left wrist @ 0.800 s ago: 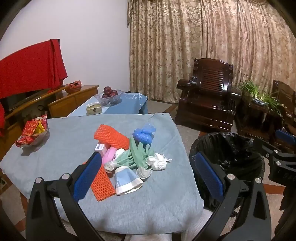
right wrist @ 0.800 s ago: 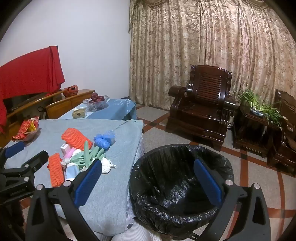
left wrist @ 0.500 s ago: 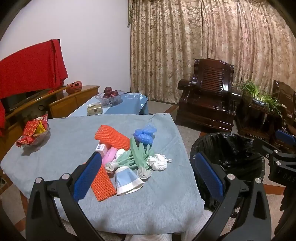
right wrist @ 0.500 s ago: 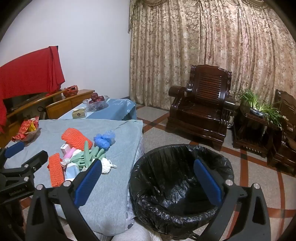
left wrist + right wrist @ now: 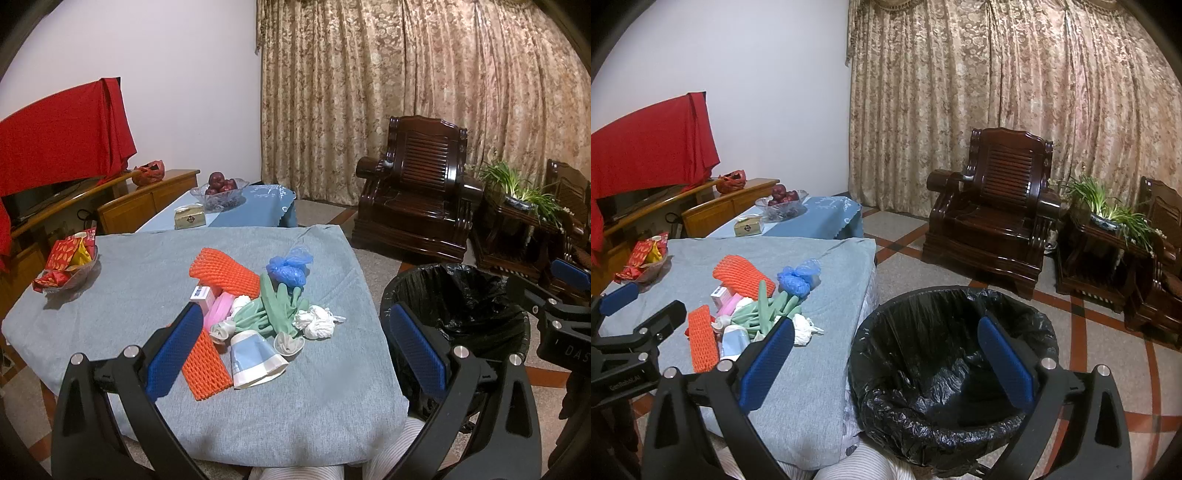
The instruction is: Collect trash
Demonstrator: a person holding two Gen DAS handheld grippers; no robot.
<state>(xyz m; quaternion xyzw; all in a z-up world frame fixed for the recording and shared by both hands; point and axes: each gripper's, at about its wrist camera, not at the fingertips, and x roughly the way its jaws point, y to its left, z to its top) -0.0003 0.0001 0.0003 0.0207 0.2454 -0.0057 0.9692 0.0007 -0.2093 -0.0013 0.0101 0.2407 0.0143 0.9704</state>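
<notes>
- Since the earlier frames almost nothing has shifted: both grippers hang where they were, and the trash pile looks undisturbed.
- The left gripper (image 5: 295, 350) is spread wide with nothing between its blue pads, poised above the near edge of the grey-covered table (image 5: 110, 295).
- Between and just beyond its jaws lies the pile: a paper cup (image 5: 255, 360) on its side nearest the jaws, with green rubber gloves (image 5: 275, 312) behind it.
- A crumpled white tissue (image 5: 317, 322) sits toward the right jaw, touching the gloves.
- One orange foam net (image 5: 205, 363) lies partly behind the left pad; a second orange foam net (image 5: 223, 274) lies farther out.
- A small pink box (image 5: 205, 295) sits beside that second net, and a blue plastic bag (image 5: 288, 267) lies at the far side of the pile.
- The right gripper (image 5: 886, 362) is also released and empty, held over the black-lined trash bin (image 5: 923, 424), whose mouth fills the gap between its jaws.
- The bin stands on the floor just beside the table's right edge.
- Well to the left of the pile, a glass dish of red snack packets (image 5: 68, 262) rests on the table.
- Far beyond the jaws stand a dark wooden armchair (image 5: 417, 199) and a fruit bowl (image 5: 219, 188).
</notes>
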